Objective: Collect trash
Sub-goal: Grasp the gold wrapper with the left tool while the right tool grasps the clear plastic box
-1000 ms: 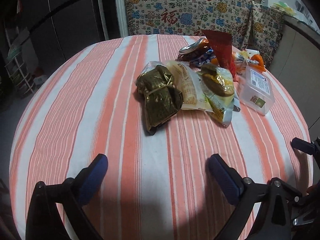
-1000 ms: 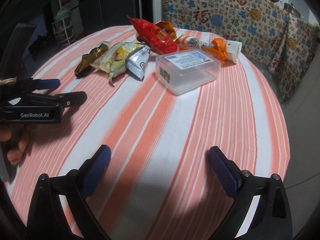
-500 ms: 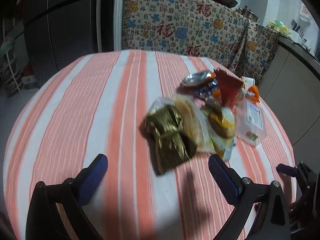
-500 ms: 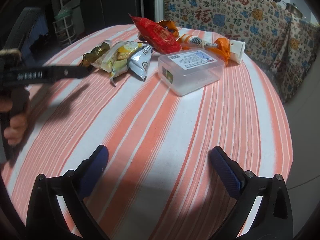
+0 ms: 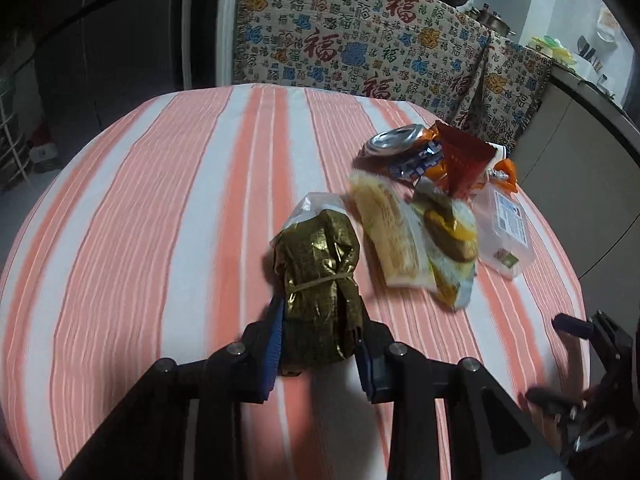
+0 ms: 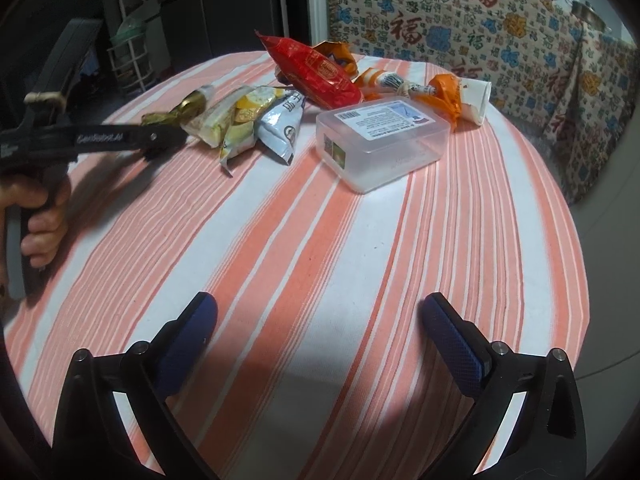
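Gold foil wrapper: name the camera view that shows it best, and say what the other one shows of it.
The left wrist view shows it best: the gold foil wrapper sits centered and close, its near end pinched in the left claw. The right wrist view shows only a small crumpled end at the far left of the pile, partly hidden behind that claw.

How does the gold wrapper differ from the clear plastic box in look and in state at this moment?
The gold wrapper is crumpled, opaque foil; the clear plastic box is rigid, see-through and labelled. The wrapper sits clamped in the left hand-held gripper; the box lies untouched, far ahead of the open right hand-held gripper. Both are over the striped tablecloth.
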{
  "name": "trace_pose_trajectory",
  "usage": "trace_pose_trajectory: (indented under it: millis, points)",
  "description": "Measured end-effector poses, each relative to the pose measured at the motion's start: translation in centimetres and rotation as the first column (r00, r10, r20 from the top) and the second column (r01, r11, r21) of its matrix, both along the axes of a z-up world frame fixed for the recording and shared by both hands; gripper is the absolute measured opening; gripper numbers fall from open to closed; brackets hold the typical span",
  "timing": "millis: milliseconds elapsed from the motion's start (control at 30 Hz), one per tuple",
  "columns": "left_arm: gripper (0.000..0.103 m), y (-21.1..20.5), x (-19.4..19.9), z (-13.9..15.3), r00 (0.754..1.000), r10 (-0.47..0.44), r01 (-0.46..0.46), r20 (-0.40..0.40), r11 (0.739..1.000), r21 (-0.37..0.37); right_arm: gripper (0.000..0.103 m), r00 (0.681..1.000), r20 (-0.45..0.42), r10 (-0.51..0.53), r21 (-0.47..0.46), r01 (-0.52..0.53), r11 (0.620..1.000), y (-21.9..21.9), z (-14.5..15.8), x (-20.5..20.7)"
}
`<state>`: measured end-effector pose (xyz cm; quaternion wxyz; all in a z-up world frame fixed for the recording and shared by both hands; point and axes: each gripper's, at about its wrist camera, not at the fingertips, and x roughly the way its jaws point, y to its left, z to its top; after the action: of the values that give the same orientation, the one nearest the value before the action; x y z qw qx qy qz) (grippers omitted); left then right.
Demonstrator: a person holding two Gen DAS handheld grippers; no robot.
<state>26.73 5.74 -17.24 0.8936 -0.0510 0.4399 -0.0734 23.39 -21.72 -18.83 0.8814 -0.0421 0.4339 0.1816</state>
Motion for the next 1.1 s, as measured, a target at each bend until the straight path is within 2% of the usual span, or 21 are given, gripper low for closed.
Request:
trace_pose_trajectory:
  millis: [67, 100, 233, 267, 400, 467, 500, 533, 567, 600, 667, 767, 833, 867, 933, 1000, 1100]
  points:
    - [0.032, 0.4, -1.8, -0.1, 1.0, 0.019, -0.019, -0.002, 1.0, 0.018, 0.102, 0.998, -0.014, -0.069, 0.075, 0.07, 0.995, -1.4, 0.4, 0.4]
    - [0.033, 0.3, -2.6, -0.3, 1.0, 0.022, -0.022, 0.001, 0.999, 0.028, 0.102, 0.99, -0.033, -0.134, 0.138, 0.137, 0.981, -2.6, 0.8, 1.1]
    - [0.038, -1.0, -4.2, -0.6, 0.999, 0.014, -0.018, 0.036, 0.993, 0.113, 0.098, 0.943, -0.118, -0.311, 0.288, 0.332, 0.898, -4.9, 2.4, 4.6]
    - [0.043, -1.2, -4.1, -0.6, 0.999, 0.007, -0.011, 0.035, 0.993, 0.121, 0.096, 0.929, -0.142, -0.341, 0.299, 0.369, 0.88, -4.6, 2.8, 5.8]
    - [0.045, -0.9, -4.1, -0.6, 0.999, 0.001, -0.005, 0.035, 0.996, 0.094, 0.091, 0.889, -0.161, -0.428, 0.261, 0.457, 0.85, -2.0, 3.3, 9.3]
    - [0.045, -0.5, -4.2, -0.6, 0.999, 0.005, -0.007, 0.036, 0.997, 0.08, 0.091, 0.879, -0.147, -0.454, 0.216, 0.476, 0.852, -0.7, 3.2, 10.6]
    - [0.045, -0.4, -4.2, -0.5, 0.999, 0.006, -0.009, 0.036, 0.997, 0.073, 0.091, 0.876, -0.144, -0.46, 0.157, 0.48, 0.863, 0.3, 2.9, 11.4]
    - [0.045, -0.4, -4.3, -0.5, 0.999, 0.008, -0.01, 0.035, 0.998, 0.069, 0.088, 0.872, -0.151, -0.465, 0.113, 0.483, 0.868, 0.8, 2.4, 11.9]
    - [0.047, -0.3, -4.4, -0.5, 0.999, 0.005, -0.007, 0.034, 0.998, 0.064, 0.079, 0.868, -0.158, -0.471, 0.094, 0.488, 0.868, 0.8, 2.0, 11.9]
    - [0.049, -0.2, -4.6, -0.4, 0.999, 0.0, -0.002, 0.033, 0.998, 0.059, 0.074, 0.869, -0.158, -0.469, 0.1, 0.487, 0.868, 0.6, 1.8, 11.6]
    - [0.055, 0.1, -5.0, -0.4, 1.0, -0.012, 0.011, 0.027, 0.999, 0.045, 0.073, 0.881, -0.122, -0.458, 0.075, 0.468, 0.88, -0.1, 2.0, 10.3]
    - [0.059, 0.2, -5.2, -0.3, 1.0, -0.018, 0.017, 0.01, 0.999, 0.038, 0.073, 0.929, -0.087, -0.359, 0.083, 0.365, 0.927, -1.2, 2.2, 7.3]
    - [0.068, 0.2, -5.3, -0.3, 1.0, -0.024, 0.024, -0.002, 0.999, 0.025, 0.073, 0.961, -0.074, -0.267, 0.088, 0.273, 0.958, -1.9, 1.8, 4.0]
    - [0.069, 0.2, -5.4, -0.3, 1.0, -0.027, 0.027, -0.005, 0.999, 0.019, 0.073, 0.973, -0.061, -0.224, 0.097, 0.229, 0.968, -2.2, 1.7, 2.5]
    - [0.069, -0.2, -5.6, -0.3, 0.999, -0.038, 0.038, -0.009, 0.999, 0.038, 0.073, 0.985, -0.025, -0.172, 0.087, 0.173, 0.981, -2.7, 1.7, -0.1]
    - [0.069, -0.6, -5.6, -0.3, 0.998, -0.059, 0.06, -0.021, 0.996, 0.07, 0.074, 0.986, -0.019, -0.163, 0.059, 0.164, 0.985, -2.9, 1.5, -1.7]
    - [0.069, -0.7, -5.9, 0.0, 0.995, -0.089, 0.091, -0.039, 0.995, 0.042, 0.075, 0.987, -0.042, -0.156, 0.089, 0.159, 0.983, -3.9, 1.4, -2.3]
